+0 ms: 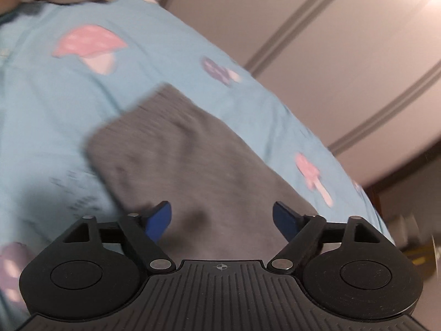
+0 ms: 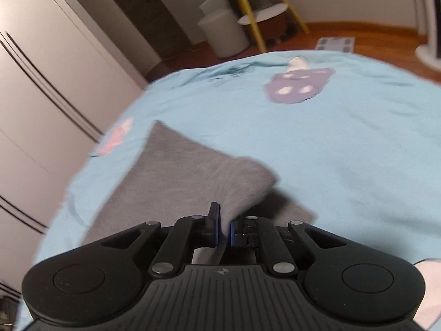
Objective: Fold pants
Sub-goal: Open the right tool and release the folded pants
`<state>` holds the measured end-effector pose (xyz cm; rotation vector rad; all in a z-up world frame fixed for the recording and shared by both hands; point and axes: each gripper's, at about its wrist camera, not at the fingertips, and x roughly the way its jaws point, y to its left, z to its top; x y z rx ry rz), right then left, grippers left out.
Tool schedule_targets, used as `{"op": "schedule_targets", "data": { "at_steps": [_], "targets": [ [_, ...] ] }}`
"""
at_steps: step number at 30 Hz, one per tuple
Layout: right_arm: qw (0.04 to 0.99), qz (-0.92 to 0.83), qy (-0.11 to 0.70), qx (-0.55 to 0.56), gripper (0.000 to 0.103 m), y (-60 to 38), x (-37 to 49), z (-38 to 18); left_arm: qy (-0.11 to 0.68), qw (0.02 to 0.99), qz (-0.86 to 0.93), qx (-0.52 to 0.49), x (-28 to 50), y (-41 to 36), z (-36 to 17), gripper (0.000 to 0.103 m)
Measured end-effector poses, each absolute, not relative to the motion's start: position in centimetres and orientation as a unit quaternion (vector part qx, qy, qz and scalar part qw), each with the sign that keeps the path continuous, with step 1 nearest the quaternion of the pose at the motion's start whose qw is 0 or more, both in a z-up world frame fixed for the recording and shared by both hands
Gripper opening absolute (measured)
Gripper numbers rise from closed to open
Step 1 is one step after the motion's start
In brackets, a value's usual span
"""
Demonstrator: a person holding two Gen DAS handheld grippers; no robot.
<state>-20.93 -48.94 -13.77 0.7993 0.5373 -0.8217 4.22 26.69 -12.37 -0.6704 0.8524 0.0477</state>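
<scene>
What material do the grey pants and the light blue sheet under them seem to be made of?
Grey pants: probably a soft knit such as cotton jersey or fleece; matte, slightly heathered, folding in thick rounded edges. Light blue sheet: likely thin woven cotton, matte, with printed mushroom shapes and fine creases. Blur leaves the weave unclear.

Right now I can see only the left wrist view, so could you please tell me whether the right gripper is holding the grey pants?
Observer: Yes, the right gripper is shut on a fold of the grey pants.
Operator: Thank you. Is that fold lifted off the bed?
Observer: Partly: the pinched cloth rises above a lower layer that lies flat on the blue mushroom-print sheet.
Operator: What lies beyond the bed on that side?
Observer: A wooden floor with a white round bin and a yellow-legged stand.
</scene>
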Motion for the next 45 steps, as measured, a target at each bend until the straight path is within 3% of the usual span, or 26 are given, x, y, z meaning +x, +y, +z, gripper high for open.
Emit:
{"op": "schedule_targets", "data": {
  "at_steps": [4, 6, 13, 15, 18, 19, 20, 21, 22, 26, 27, 29, 32, 34, 37, 39, 45],
  "targets": [
    [0.799, -0.399, 0.247, 0.376, 0.010, -49.1, -22.1, -13.6, 0.453, 0.849, -0.007, -0.273, 5.7, 22.0, -13.9, 0.086],
    [0.799, -0.420, 0.253, 0.347, 0.022, -48.6, -22.3, -12.9, 0.465, 0.850, -0.022, -0.248, 6.0, 19.8, -14.5, 0.086],
    [0.844, -0.347, 0.245, 0.329, 0.026, -46.1, -20.6, -10.2, 0.483, 0.845, -0.075, -0.218, 6.5, 11.9, -14.8, 0.086],
    [0.853, -0.335, 0.256, 0.308, 0.034, -44.6, -19.0, -9.5, 0.486, 0.845, -0.107, -0.194, 6.1, 8.5, -13.9, 0.089],
    [0.863, -0.338, 0.239, 0.289, 0.035, -42.0, -17.3, -8.7, 0.479, 0.853, -0.157, -0.132, 5.2, 3.0, -12.4, 0.096],
    [0.867, -0.328, 0.232, 0.294, 0.038, -41.2, -16.7, -8.6, 0.476, 0.856, -0.171, -0.111, 5.0, 1.3, -12.2, 0.097],
    [0.873, -0.303, 0.233, 0.305, 0.047, -40.6, -16.0, -9.0, 0.476, 0.855, -0.183, -0.095, 4.7, -0.6, -12.2, 0.097],
    [0.877, -0.261, 0.247, 0.318, 0.060, -40.1, -14.9, -9.6, 0.485, 0.848, -0.193, -0.091, 4.4, -2.2, -12.6, 0.097],
    [0.877, -0.225, 0.267, 0.331, 0.064, -39.8, -13.9, -10.6, 0.503, 0.835, -0.203, -0.094, 4.4, -3.7, -13.3, 0.097],
    [0.824, -0.160, 0.344, 0.420, 0.064, -40.8, -12.2, -15.1, 0.578, 0.771, -0.244, -0.109, 3.7, -8.2, -17.5, 0.097],
    [0.816, -0.176, 0.345, 0.430, 0.058, -41.7, -12.9, -15.6, 0.570, 0.781, -0.237, -0.089, 3.1, -8.7, -18.0, 0.097],
    [0.813, -0.206, 0.314, 0.445, 0.057, -43.7, -14.9, -15.3, 0.541, 0.805, -0.241, -0.048, 1.8, -9.2, -18.2, 0.097],
    [0.822, -0.336, 0.300, 0.349, 0.060, -46.0, -18.0, -13.4, 0.535, 0.807, -0.245, -0.041, 1.4, -9.4, -18.3, 0.100],
    [0.813, -0.397, 0.296, 0.308, 0.070, -47.0, -19.9, -12.7, 0.535, 0.808, -0.242, -0.045, 1.4, -9.7, -18.4, 0.101],
    [0.802, -0.402, 0.290, 0.334, 0.081, -48.2, -22.3, -13.1, 0.531, 0.811, -0.242, -0.040, 1.6, -10.3, -18.6, 0.102],
    [0.796, -0.385, 0.295, 0.361, 0.098, -48.5, -22.7, -14.2, 0.531, 0.812, -0.242, -0.036, 2.2, -10.6, -18.3, 0.103],
    [0.780, -0.367, 0.245, 0.444, 0.098, -49.1, -23.6, -16.4, 0.529, 0.813, -0.241, -0.029, 2.1, -10.6, -18.2, 0.103]
  ]
}}
